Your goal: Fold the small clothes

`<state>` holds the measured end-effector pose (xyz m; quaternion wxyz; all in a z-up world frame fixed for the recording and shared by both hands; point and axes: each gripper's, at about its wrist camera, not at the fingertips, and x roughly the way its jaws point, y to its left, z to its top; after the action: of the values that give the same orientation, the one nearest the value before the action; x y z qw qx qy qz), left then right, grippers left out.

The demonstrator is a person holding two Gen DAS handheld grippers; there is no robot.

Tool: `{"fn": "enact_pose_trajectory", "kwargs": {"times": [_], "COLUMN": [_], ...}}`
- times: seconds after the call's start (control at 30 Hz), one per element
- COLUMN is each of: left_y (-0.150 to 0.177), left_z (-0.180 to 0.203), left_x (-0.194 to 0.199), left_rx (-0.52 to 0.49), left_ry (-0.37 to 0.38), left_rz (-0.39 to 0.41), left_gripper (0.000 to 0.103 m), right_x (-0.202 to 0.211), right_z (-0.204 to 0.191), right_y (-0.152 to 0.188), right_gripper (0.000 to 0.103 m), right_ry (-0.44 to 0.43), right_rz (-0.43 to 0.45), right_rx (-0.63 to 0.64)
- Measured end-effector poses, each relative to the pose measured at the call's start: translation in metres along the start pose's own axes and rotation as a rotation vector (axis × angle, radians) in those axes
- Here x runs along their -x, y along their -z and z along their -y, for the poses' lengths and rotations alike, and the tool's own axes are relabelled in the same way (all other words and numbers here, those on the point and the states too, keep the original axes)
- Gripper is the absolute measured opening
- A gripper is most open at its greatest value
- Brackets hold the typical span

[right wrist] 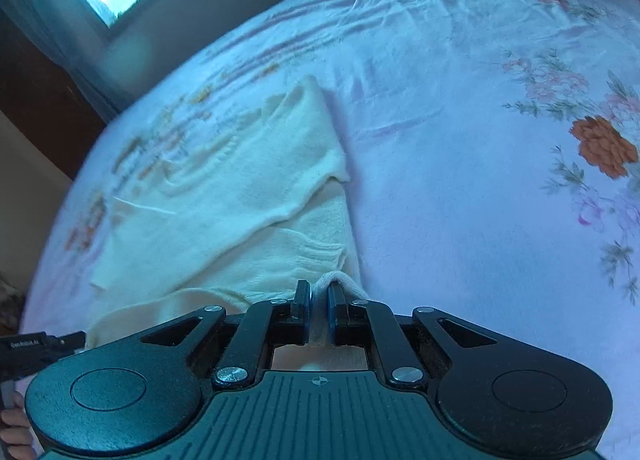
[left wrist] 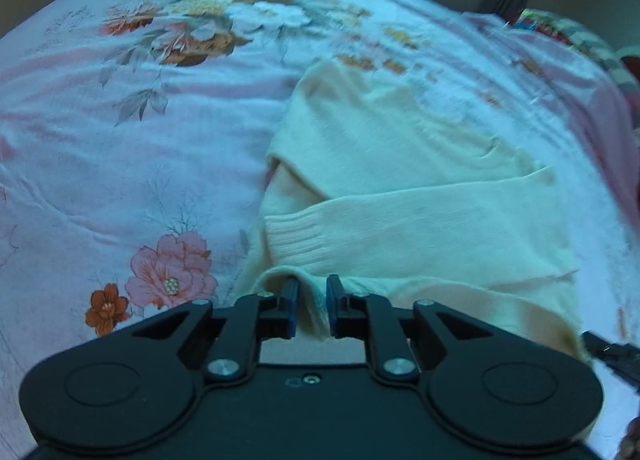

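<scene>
Floral bedsheet [left wrist: 120, 164], cream sweater [left wrist: 392, 164], left gripper [left wrist: 312, 302] and right gripper [right wrist: 319, 306] pinching its near hem

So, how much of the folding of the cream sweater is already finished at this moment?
Partly done. The cream sweater lies on the floral bedsheet with one sleeve already folded across the body. In hand: the left gripper and the right gripper each pinch the near edge of the knit. Left, probably: carrying that edge over to fold the body in half and flattening it.
</scene>
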<state>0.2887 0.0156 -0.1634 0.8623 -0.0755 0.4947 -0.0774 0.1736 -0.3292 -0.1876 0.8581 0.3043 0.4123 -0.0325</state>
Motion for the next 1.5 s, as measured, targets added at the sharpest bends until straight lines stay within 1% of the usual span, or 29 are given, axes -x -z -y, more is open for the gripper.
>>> {"fn": "enact_pose_trajectory", "kwargs": {"times": [0.1,0.17,0.27,0.3,0.33,0.4,0.47,0.57,0.63,0.7,0.77,0.83,0.87,0.93,1.0,1.07,1.1,1.13,1.17,1.2,1.3,1.4,1.5], "left_y": [0.003,0.005,0.004,0.003,0.002,-0.001,-0.006,-0.013,-0.017,-0.015,-0.010,-0.004,-0.002,-0.002,-0.002,-0.002,-0.001,0.001,0.003,0.006,0.009,0.010,0.006], "left_z": [0.002,0.005,0.007,0.008,0.008,0.010,0.012,0.010,0.002,-0.005,-0.007,-0.004,-0.002,0.000,0.001,0.005,0.007,0.008,0.009,0.011,0.012,0.017,0.017], "left_x": [-0.001,0.002,0.005,0.006,0.006,0.008,0.014,0.028,0.033,0.033,0.028,0.021,0.017,0.009,0.003,-0.002,-0.005,-0.007,-0.007,-0.005,0.000,-0.006,-0.013], "left_rx": [-0.064,-0.111,-0.131,-0.132,-0.133,-0.143,-0.151,-0.168,-0.174,-0.203,-0.245,-0.290,-0.303,-0.313,-0.322,-0.343,-0.350,-0.359,-0.371,-0.384,-0.391,-0.414,-0.388], "left_ry": [-0.011,-0.019,-0.025,-0.026,-0.026,-0.041,-0.044,-0.035,-0.027,0.008,0.023,0.014,0.008,0.021,0.033,0.049,0.050,0.056,0.055,0.053,0.110,0.097,0.087], "left_rz": [0.010,0.015,0.018,0.020,0.022,0.035,0.062,0.113,0.134,0.119,0.099,0.097,0.097,0.096,0.101,0.087,0.072,0.062,0.065,0.073,0.077,0.064,0.057], "left_gripper": [0.015,0.018,0.021,0.023,0.024,0.025,0.029,0.036,0.046,0.051,0.051,0.052,0.052,0.052,0.049,0.038,0.022,0.010,0.007,0.005,0.004,0.005,0.005], "right_x": [0.002,0.007,0.013,0.015,0.016,0.019,0.023,0.023,0.022,0.019,0.014,0.008,0.006,-0.001,-0.007,-0.009,-0.009,-0.009,-0.008,-0.008,-0.009,-0.015,-0.024], "right_z": [-0.004,-0.003,-0.001,0.002,0.002,0.005,0.002,-0.010,-0.012,-0.010,-0.005,-0.004,-0.004,-0.005,-0.006,-0.006,-0.007,-0.008,-0.008,-0.010,-0.012,-0.012,-0.014], "right_y": [-0.002,-0.002,-0.004,-0.005,-0.006,-0.010,-0.013,-0.009,-0.002,0.004,0.006,0.006,0.005,0.004,0.004,0.004,0.004,0.005,0.005,0.006,0.007,0.005,0.000], "right_gripper": [0.006,0.006,0.007,0.014,0.030,0.046,0.046,0.046,0.046,0.046,0.046,0.046,0.046,0.046,0.046,0.046,0.041,0.023,0.015,0.007,0.008,0.008,0.008], "right_ry": [-0.008,-0.012,-0.005,-0.001,0.012,0.033,0.038,0.060,0.066,0.058,0.057,0.048,0.048,0.031,0.026,0.014,0.014,0.012,0.000,-0.008,-0.017,-0.023,-0.024], "right_rz": [0.013,0.018,0.031,0.040,0.052,0.081,0.101,0.098,0.091,0.086,0.073,0.064,0.063,0.051,0.035,0.034,0.037,0.035,0.030,0.027,0.020,0.017,-0.003], "right_rx": [0.057,0.081,0.081,0.075,0.070,0.055,0.078,0.193,0.245,0.263,0.256,0.255,0.254,0.254,0.264,0.270,0.277,0.285,0.292,0.302,0.341,0.345,0.340]}}
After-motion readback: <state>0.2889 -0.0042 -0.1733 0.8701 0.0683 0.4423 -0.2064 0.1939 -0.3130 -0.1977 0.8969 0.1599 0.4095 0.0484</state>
